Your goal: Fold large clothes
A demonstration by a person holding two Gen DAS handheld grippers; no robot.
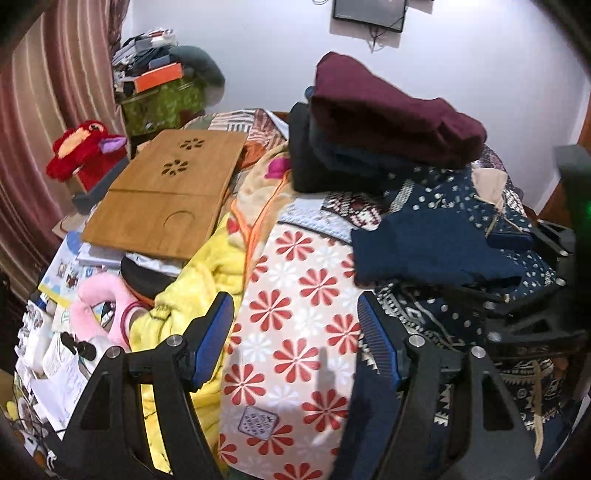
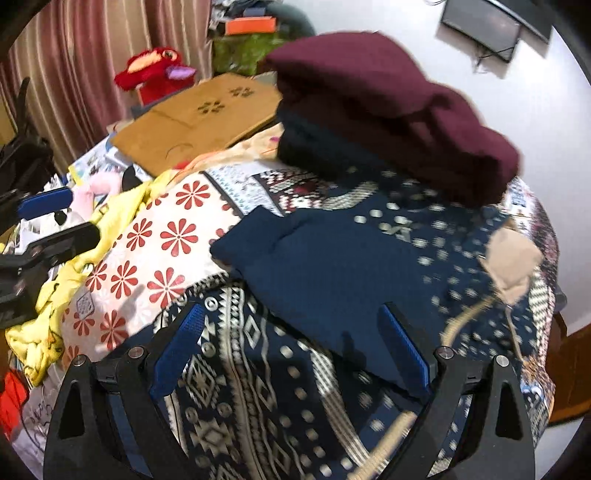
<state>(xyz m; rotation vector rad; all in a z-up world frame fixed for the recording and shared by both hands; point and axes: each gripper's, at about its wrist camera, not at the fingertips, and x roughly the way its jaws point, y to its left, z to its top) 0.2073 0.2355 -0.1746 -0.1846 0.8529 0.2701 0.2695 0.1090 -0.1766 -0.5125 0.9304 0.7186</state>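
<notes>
Bed contents, listed left to right.

1. Striped curtain (image 1: 44,122), far left, both views.
2. Red plush toy (image 1: 86,153), by the curtain.
3. Papers and pink plush (image 1: 107,299), left edge of the bed; the left wrist view shows them plainly, the right wrist view only partly.
4. Wooden lap tray (image 1: 166,199), flat on the clutter, flower cut-outs uppermost.
5. Yellow blanket (image 1: 199,273), crumpled beside the tray.
6. Floral bedsheet (image 1: 299,317), red and white flowers.
7. Left tool (image 1: 295,332): jaws spread, nothing between them, above the floral sheet (also seen from the side at the left edge of the right wrist view).
8. Stack of folded clothes (image 1: 388,122), maroon piece on top, at the back of the bed.
9. Navy patterned garment (image 2: 369,258), spread on the bed before the stack, one plain navy part folded over it.
10. Right tool (image 2: 295,343): jaws spread, gripping nothing, over the garment's near edge.
11. Wall screen (image 2: 484,26), upper right.
</notes>
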